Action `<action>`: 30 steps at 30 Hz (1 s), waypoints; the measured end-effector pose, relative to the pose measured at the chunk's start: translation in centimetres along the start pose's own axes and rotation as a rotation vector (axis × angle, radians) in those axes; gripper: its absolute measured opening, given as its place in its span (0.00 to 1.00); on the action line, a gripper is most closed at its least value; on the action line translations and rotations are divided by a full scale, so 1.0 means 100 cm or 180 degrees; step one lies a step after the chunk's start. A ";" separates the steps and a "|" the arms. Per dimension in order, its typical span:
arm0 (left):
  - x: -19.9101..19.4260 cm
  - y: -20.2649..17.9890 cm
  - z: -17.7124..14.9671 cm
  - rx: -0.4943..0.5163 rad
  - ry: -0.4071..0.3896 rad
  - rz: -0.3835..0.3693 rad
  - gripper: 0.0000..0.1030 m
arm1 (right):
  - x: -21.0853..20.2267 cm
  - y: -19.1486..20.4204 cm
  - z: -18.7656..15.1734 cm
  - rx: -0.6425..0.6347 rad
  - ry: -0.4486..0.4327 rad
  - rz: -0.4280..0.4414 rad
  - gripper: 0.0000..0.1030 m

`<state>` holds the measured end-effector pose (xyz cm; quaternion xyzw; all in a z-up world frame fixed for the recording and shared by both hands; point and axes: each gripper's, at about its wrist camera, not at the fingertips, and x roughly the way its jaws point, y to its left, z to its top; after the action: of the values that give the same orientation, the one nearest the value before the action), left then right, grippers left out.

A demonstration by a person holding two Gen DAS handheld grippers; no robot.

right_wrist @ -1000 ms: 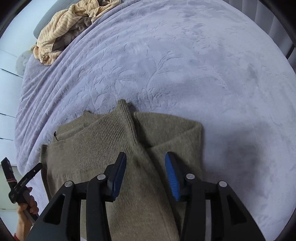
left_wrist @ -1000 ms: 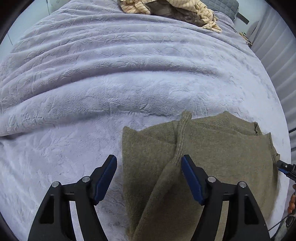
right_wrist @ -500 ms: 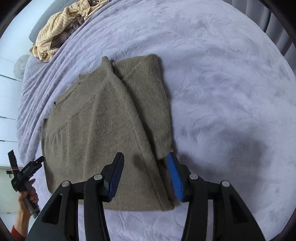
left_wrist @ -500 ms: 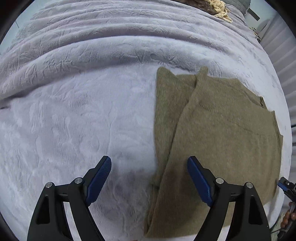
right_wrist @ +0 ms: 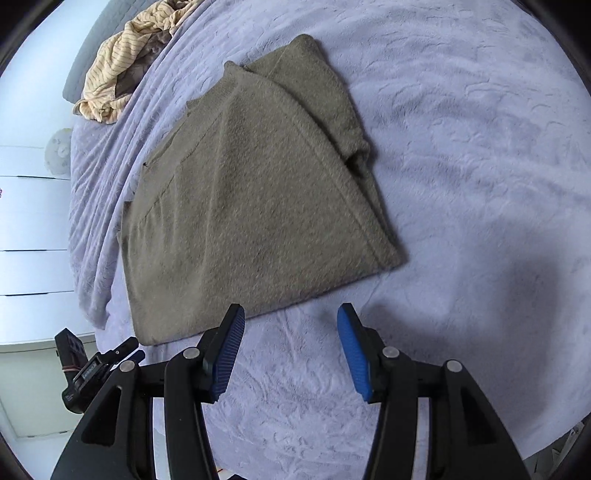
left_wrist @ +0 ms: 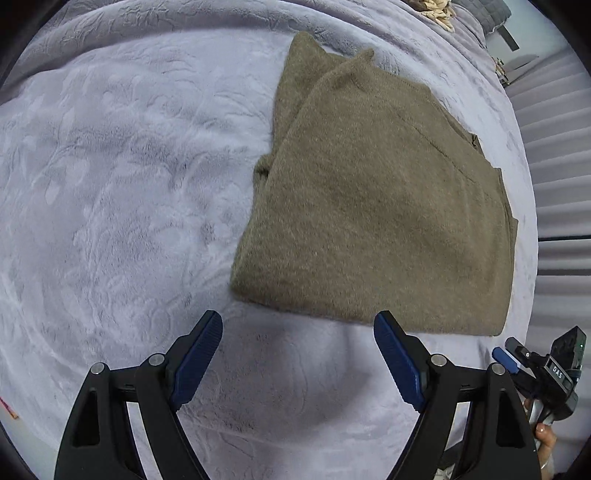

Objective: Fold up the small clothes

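Two grippers are hovering over the bed, and you are gripping nothing with either. Through the left wrist camera, your left gripper (left_wrist: pixel 297 325) is pointing steeply down at the lilac blanket (left_wrist: pixel 122 192), its blue-padded jaws standing wide apart after opening further within the last second, with only bare blanket lying between them. The folded olive sweater (left_wrist: pixel 380 206) is lying flat on the blanket beyond the fingertips and toward the right of the view, its near edge running just past the right jaw's tip without touching it. One sleeve is lying folded over along the sweater's left side. At the lower right edge, your right gripper (left_wrist: pixel 511 356) is showing beside the sweater's near corner, with a few fingers wrapped around its handle. At the top, a scrap of a yellow garment (left_wrist: pixel 437 11) is lying far off at the head of the bed. Through the right wrist camera, your right gripper (right_wrist: pixel 291 317) is also tilting down at the blanket (right_wrist: pixel 461 155), its jaws standing moderately apart after widening a little, nothing lying between them. The sweater (right_wrist: pixel 251 206) is resting ahead and to the left, its near edge passing just behind the left jaw's tip. The striped yellow garment (right_wrist: pixel 118 74) is sitting heaped at the far left, well apart from the sweater. Your left gripper (right_wrist: pixel 125 349) is peeking in at the lower left.
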<state>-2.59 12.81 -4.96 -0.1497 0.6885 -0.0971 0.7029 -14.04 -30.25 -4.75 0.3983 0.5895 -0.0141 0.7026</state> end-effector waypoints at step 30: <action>0.012 0.011 -0.013 -0.0278 0.0082 -0.0369 0.82 | 0.102 0.100 -0.042 -0.0011 0.0674 0.0503 0.63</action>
<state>-3.95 13.38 -6.45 -0.2185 0.6913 -0.1096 0.6800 -9.50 -16.39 -7.87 0.4416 0.6272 0.0845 0.6360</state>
